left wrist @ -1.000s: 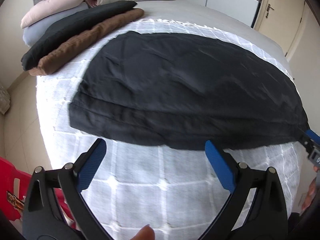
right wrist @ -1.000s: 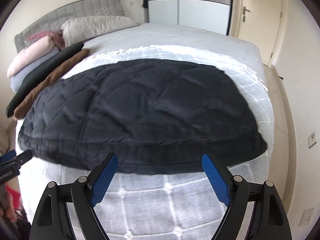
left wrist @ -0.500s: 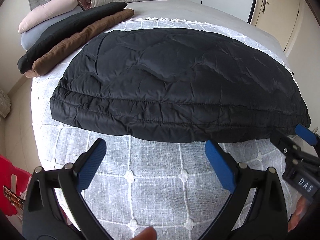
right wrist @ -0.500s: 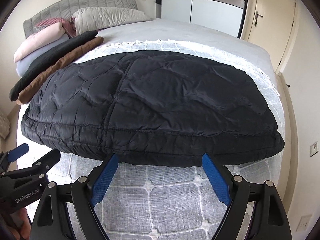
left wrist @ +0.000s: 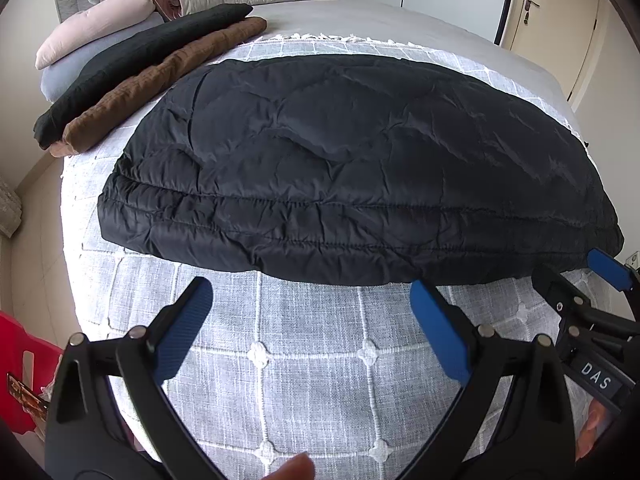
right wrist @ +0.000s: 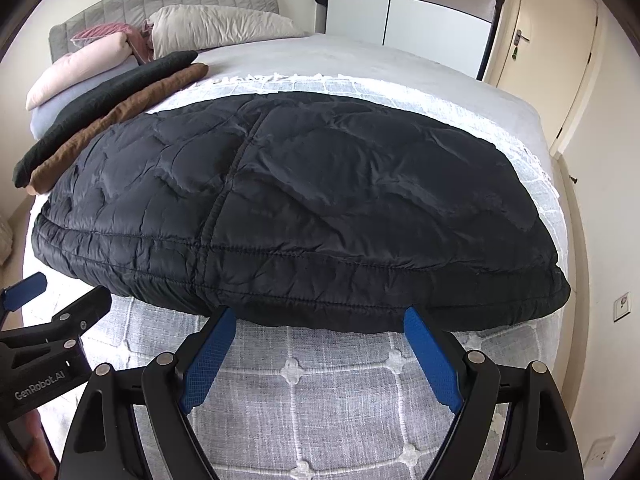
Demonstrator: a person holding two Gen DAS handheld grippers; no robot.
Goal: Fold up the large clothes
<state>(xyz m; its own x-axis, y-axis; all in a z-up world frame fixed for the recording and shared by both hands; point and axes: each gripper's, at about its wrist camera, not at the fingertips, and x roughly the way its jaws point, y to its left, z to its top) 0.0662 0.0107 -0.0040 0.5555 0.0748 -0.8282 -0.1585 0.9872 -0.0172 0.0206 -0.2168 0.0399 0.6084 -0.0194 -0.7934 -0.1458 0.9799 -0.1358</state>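
While the black quilted coat [left wrist: 360, 168] lies flat, left hand-held gripper [left wrist: 310, 304] spread, right hand-held gripper [right wrist: 318, 330] spread at hem.

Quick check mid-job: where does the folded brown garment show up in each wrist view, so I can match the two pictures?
Left wrist: the folded brown garment lies upper left, a diagonal strip beside the black quilted jacket.
Right wrist: the folded brown garment lies at the left, above the jacket's left edge.
Shared landmark: the folded black garment lies right alongside it in both views, on the side away from the jacket.
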